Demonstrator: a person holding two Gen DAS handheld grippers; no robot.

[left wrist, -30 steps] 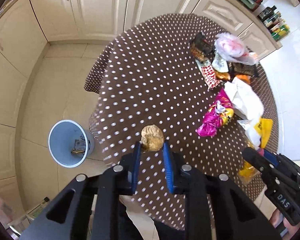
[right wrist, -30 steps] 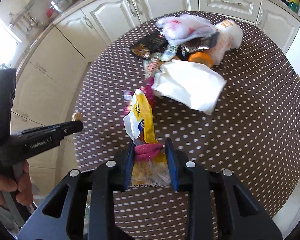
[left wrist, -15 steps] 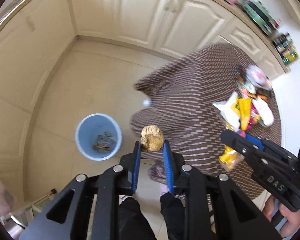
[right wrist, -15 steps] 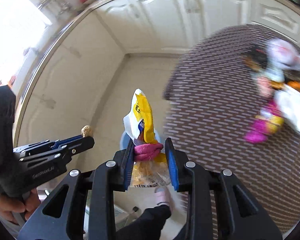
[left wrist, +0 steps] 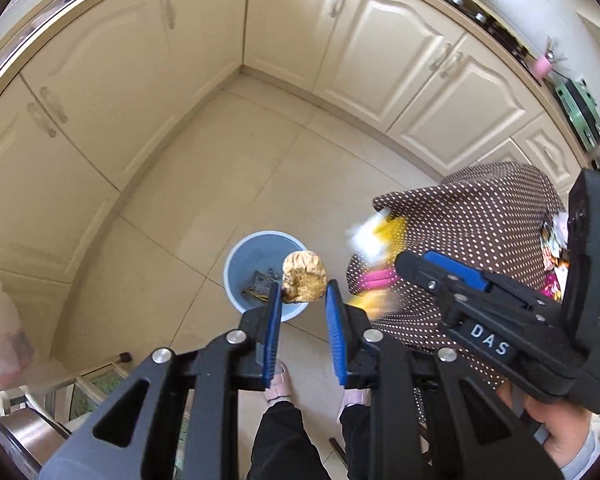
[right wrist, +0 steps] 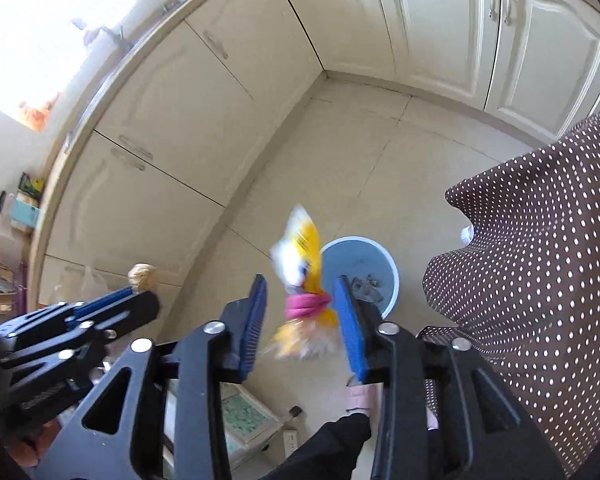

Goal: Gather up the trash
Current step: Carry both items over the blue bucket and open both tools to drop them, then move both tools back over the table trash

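Note:
My left gripper (left wrist: 302, 294) is shut on a crumpled tan paper ball (left wrist: 304, 282) and holds it over the near rim of a light blue bin (left wrist: 260, 264) on the floor; the ball also shows in the right wrist view (right wrist: 141, 276). My right gripper (right wrist: 300, 312) has its jaws spread, and a blurred yellow and white wrapper with a pink band (right wrist: 304, 300) hangs between them beside the bin (right wrist: 364, 272). The wrapper also shows blurred in the left wrist view (left wrist: 374, 264). The bin holds some dark trash.
A round table with a brown polka-dot cloth (left wrist: 480, 232) stands right of the bin, with more wrappers (left wrist: 552, 252) on its far side. Cream cabinets (left wrist: 180, 80) line the walls. The person's feet in pink slippers (left wrist: 278, 386) stand just below the bin.
Both grippers swung left from the table to over the bin. The right gripper's jaws opened wider around the yellow wrapper, which now looks blurred. The left gripper still holds the paper ball.

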